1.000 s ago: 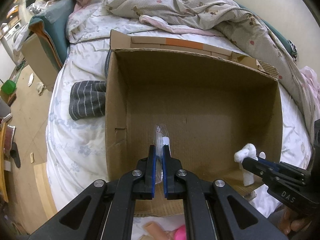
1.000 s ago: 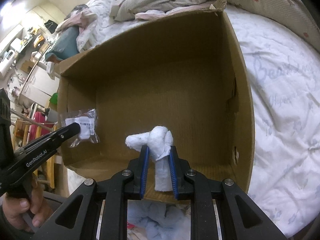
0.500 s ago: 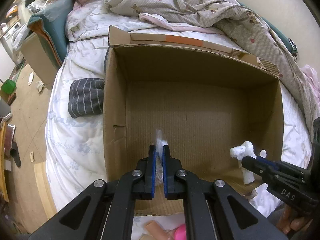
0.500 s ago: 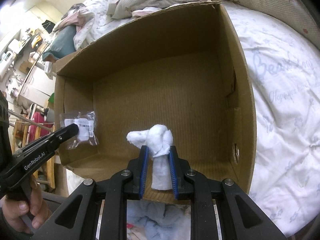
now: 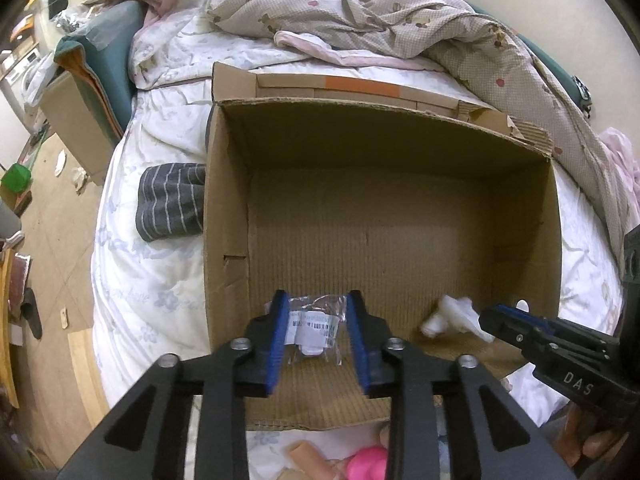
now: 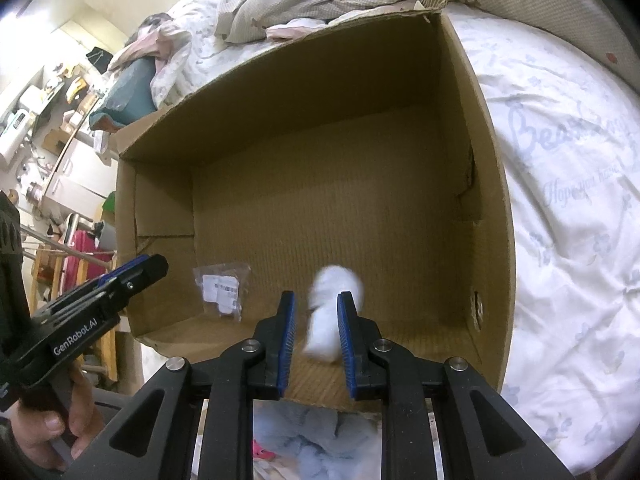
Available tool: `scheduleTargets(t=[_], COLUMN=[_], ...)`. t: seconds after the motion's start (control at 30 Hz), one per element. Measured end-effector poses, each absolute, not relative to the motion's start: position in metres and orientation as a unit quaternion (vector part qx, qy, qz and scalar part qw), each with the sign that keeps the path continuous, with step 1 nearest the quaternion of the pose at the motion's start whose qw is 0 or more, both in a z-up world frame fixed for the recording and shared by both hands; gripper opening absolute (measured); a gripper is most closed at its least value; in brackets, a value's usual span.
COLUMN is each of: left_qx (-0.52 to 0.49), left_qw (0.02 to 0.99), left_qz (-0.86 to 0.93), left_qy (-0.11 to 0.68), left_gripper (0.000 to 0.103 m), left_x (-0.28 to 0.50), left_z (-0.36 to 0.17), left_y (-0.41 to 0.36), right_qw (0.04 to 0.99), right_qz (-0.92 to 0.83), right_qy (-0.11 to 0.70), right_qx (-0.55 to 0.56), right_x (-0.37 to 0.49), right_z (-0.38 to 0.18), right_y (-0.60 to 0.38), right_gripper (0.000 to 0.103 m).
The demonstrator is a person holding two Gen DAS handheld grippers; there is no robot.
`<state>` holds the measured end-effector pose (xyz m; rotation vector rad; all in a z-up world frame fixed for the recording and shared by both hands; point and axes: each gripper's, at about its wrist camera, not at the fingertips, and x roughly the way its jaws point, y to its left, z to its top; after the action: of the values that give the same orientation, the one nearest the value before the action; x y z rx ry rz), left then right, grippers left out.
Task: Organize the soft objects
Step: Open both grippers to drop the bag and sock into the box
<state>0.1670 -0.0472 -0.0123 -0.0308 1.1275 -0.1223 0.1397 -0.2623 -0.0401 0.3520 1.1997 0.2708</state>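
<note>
My left gripper (image 5: pixel 316 330) has just been opening, its jaws clear of the clear packet (image 5: pixel 316 330) on the cardboard box (image 5: pixel 224 216) floor; my right gripper (image 6: pixel 314 330) stands open around the blurred white plush (image 6: pixel 332 312); both look light and limp, and I'd pinch the plush mid-body.

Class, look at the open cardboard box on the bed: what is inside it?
A clear plastic packet and a white soft piece; the box floor's nearest strip is hidden behind both tools.

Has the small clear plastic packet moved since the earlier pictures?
Yes. The left gripper has just been opening; the plastic packet left its pads and now lies lower, on the cardboard box floor.
</note>
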Motion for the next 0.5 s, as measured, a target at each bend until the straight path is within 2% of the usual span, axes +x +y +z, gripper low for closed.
scheduleTargets(t=[0.07, 0.1, 0.13, 0.17, 0.5], left_qx=[-0.017, -0.019, -0.021, -0.024, -0.026], left_qw=[0.844, 0.845, 0.847, 0.849, 0.854], left_qz=[-0.059, -0.06, -0.059, -0.059, -0.057], left_qy=[0.532, 0.53, 0.528, 0.525, 0.517], left_gripper=[0.042, 0.052, 0.061, 0.063, 0.064], left_x=[0.167, 0.167, 0.167, 0.166, 0.163], left_z=[-0.011, -0.01, -0.009, -0.008, 0.0], left_y=[-0.047, -0.047, -0.046, -0.045, -0.042], right_qw=[0.804, 0.806, 0.808, 0.811, 0.817], right_qz=[0.125, 0.123, 0.122, 0.118, 0.119], right_qy=[0.556, 0.554, 0.551, 0.546, 0.535], right_qx=[0.168, 0.17, 0.173, 0.176, 0.179], right_x=[0.139, 0.139, 0.138, 0.137, 0.136], right_z=[-0.038, -0.038, -0.036, -0.035, -0.028], right_y=[-0.264, -0.265, -0.266, -0.267, -0.27], right_gripper=[0.034, 0.04, 0.065, 0.076, 0.076])
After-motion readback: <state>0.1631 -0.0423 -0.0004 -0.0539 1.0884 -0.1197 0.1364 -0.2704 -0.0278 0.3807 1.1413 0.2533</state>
